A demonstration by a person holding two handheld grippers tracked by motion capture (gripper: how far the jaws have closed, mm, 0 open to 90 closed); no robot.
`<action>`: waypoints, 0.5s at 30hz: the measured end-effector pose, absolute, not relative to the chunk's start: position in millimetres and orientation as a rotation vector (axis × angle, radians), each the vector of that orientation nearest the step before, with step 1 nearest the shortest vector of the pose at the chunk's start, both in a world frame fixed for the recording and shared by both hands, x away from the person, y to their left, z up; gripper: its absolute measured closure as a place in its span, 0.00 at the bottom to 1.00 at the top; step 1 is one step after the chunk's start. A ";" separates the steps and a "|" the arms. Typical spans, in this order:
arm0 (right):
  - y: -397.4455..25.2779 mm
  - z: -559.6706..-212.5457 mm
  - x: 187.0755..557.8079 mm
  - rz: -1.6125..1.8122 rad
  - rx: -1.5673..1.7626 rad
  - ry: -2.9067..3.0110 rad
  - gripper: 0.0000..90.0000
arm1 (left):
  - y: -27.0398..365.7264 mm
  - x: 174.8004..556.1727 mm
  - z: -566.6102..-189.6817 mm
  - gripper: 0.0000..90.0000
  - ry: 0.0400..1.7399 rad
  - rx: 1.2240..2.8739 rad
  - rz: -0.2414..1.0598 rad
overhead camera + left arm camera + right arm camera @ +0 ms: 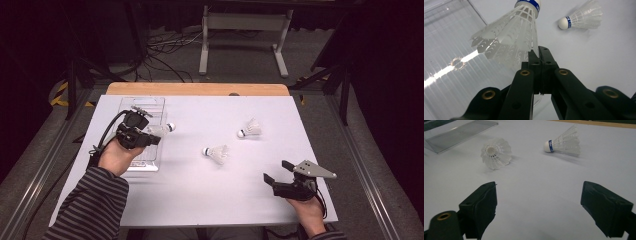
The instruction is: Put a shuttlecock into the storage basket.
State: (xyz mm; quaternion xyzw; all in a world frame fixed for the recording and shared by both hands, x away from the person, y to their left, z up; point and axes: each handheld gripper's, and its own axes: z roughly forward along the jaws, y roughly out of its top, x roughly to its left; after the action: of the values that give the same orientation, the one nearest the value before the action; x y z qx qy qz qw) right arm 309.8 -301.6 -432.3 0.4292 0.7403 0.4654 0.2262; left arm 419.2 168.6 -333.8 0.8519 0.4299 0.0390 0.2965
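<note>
The left hand-held gripper [150, 136], clamped on a white feathered shuttlecock [161, 130] above the clear plastic tray [155, 105], should lower and release it next, while the right hand-held gripper [280, 171] waits, jaws apart.

Two black jaws pressed tight together, pinching the feather edge of a white shuttlecock [510, 37]. Feathers spread out just above and to the left of the jaws, blue-banded cork tip pointing up and away. Further off, up and to the right of the jaws, a second shuttlecock [582, 18] lying on its side on the white counter [599, 62]. To the left of the jaws, a clear ribbed tray [446, 62], shiny with light.
</note>
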 end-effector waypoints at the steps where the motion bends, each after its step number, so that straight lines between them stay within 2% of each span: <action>1: -301.6 -432.4 309.8 1.282 1.184 2.042 0.16 | 169.8 419.3 -333.7 1.00 1.150 2.258 0.100; 15: -302.0 -432.5 310.0 1.280 1.189 2.036 0.16 | 185.5 429.2 -329.1 1.00 1.189 2.230 0.102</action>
State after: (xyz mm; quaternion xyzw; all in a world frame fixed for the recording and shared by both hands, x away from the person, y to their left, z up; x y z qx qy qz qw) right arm 310.0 -302.0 -432.5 0.4318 0.7389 0.4646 0.2275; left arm 429.2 185.5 -329.1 0.8407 0.4482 0.0386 0.3015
